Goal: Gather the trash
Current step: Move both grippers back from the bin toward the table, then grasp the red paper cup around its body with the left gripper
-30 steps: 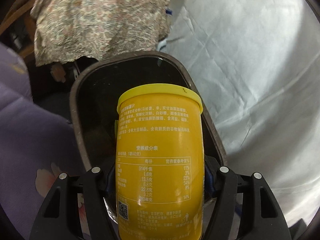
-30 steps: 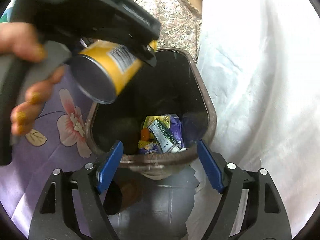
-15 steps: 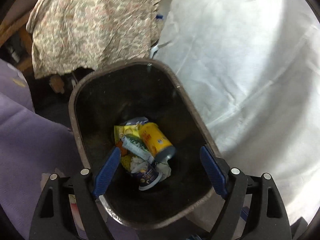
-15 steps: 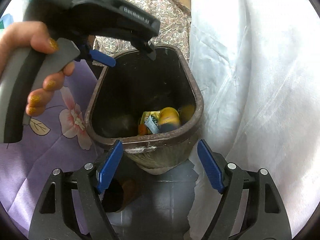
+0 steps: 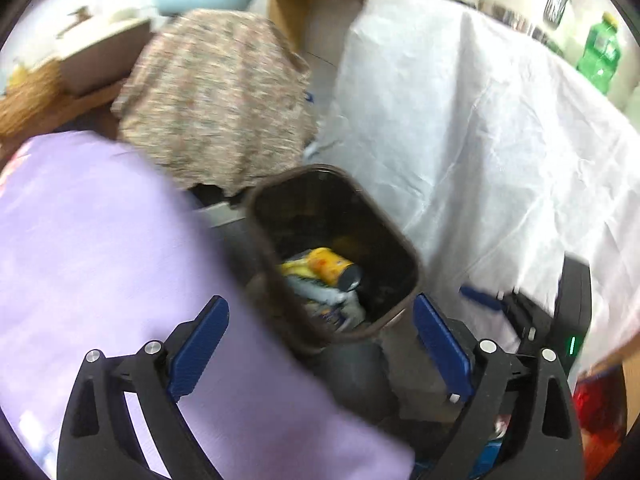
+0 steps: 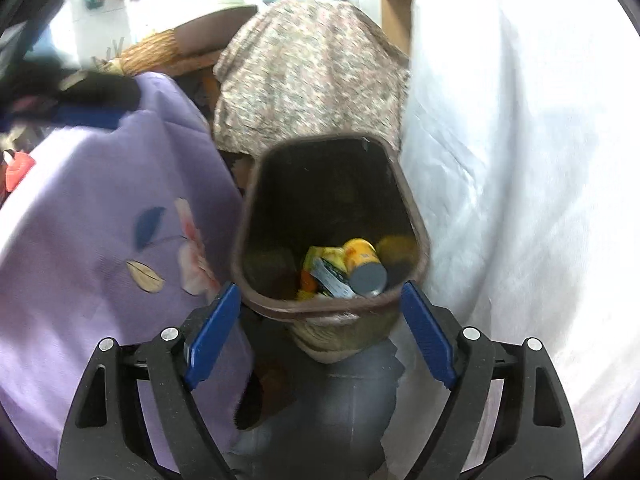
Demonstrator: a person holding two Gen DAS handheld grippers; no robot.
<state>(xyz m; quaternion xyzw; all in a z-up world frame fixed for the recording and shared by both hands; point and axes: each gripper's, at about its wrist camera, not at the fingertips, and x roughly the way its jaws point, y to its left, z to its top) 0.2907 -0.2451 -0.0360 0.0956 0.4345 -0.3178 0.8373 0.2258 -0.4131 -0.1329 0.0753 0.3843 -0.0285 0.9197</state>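
The yellow can [image 6: 362, 266] is lying in the bin [image 6: 332, 306] atop wrappers [image 6: 326, 276]. Left gripper [image 5: 320, 354] and right gripper [image 6: 320, 332] jaws are opening wide, both holding nothing; any remaining trash is sitting outside these views.

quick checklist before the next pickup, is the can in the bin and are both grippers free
1. Yellow can inside the brown bin: ok, it lies on its side on the wrappers.
2. Left gripper free: ok, jaws opening, nothing between them.
3. Right gripper free: ok, jaws opening, nothing between them.
4. Bin upright: ok, its mouth faces up.
5. Room left in the bin: ok, trash sits low at the bottom.
6. Next piece of trash located: cannot tell, none shows outside the bin in either view.
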